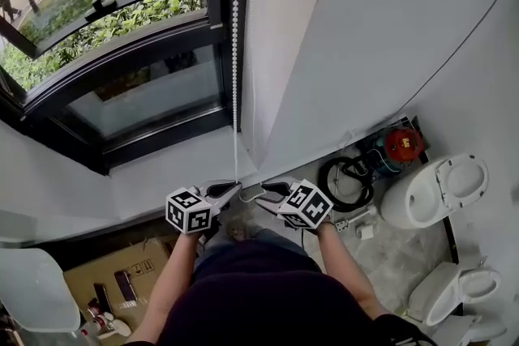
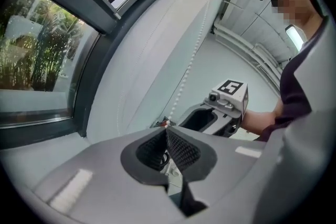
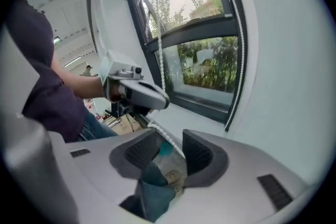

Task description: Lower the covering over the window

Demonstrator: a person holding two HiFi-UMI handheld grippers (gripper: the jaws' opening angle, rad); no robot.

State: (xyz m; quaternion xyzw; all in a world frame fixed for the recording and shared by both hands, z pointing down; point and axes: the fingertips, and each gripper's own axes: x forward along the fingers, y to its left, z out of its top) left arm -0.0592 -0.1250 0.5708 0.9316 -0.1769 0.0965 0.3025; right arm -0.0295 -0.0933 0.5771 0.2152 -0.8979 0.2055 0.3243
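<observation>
- Cord [image 1: 237,28]: a white bead chain hanging straight down beside the right edge of the dark window [image 1: 122,93] frame, against the white wall [image 1: 365,36].
- It reaches past the sill [image 1: 178,166] to the two grippers.
- Left gripper [image 1: 231,189]: jaws clenched together on the cord at their tips, with the beads rising from there.
- A short stretch of cord runs from the left gripper to the right gripper [image 1: 266,197].
- Right gripper: jaws stand apart; the cord passes between them and the pads are not pressing it.
- The grippers sit close together, tips facing, just below the sill.
</observation>
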